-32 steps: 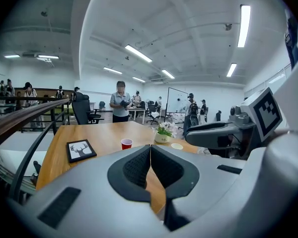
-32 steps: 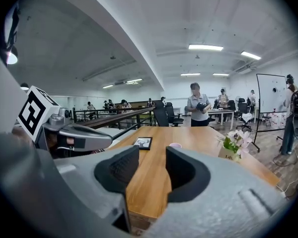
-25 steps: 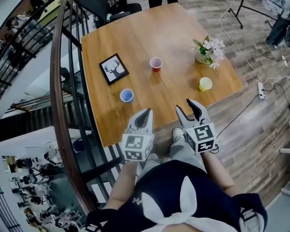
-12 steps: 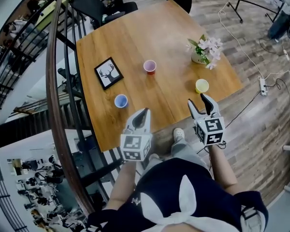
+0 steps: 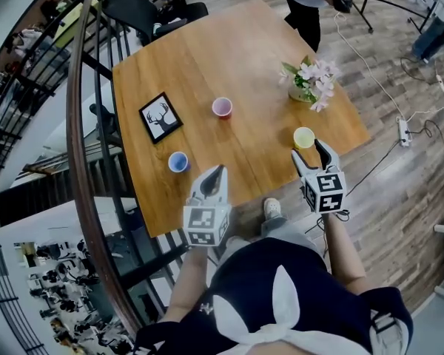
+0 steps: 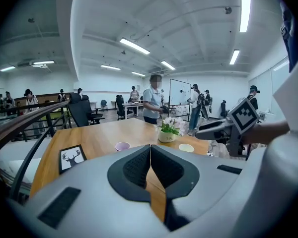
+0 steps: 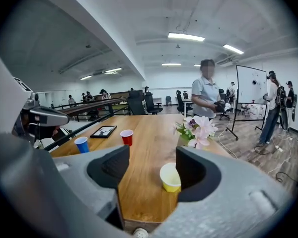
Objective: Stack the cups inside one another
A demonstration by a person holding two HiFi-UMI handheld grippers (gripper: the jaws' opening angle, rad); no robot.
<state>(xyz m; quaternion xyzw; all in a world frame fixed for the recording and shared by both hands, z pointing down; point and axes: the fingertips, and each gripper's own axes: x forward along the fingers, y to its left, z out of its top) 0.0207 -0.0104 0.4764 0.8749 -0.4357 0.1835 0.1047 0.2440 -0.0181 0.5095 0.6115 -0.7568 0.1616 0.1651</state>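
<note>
Open-plan office space surrounds a square wooden table (image 5: 207, 58) set beside a curved railing (image 5: 81, 124), with people standing farther back. Three cups stand on the table, well apart from one another. A yellow cup (image 5: 304, 137) is near the right-hand edge, a red cup (image 5: 222, 108) is about mid-table, and a blue cup (image 5: 177, 162) is close to the near edge on the left. A framed deer picture (image 5: 160, 117) lies flat beyond the blue cup, and a flower pot (image 5: 308, 80) stands beyond the yellow one.

The right gripper (image 5: 312, 152) points forward and a little downward at the yellow cup. Its jaws have just been opening and stand wide apart, gripping nothing. The cup sits just ahead of the gap and in line with it, not yet between the pads. That width looks chosen to let the jaws pass either side of the cup's wall. The left gripper (image 5: 217, 171) hovers at the near table edge, near the blue cup. Its jaws are pressed together with nothing in them, seemingly idle while the right one goes first.

All three cups are upright, mouths up, long axes vertical, so each is ready to receive another or drop into one. No cup is nested yet, and the stacking appears to be at its first reach.
</note>
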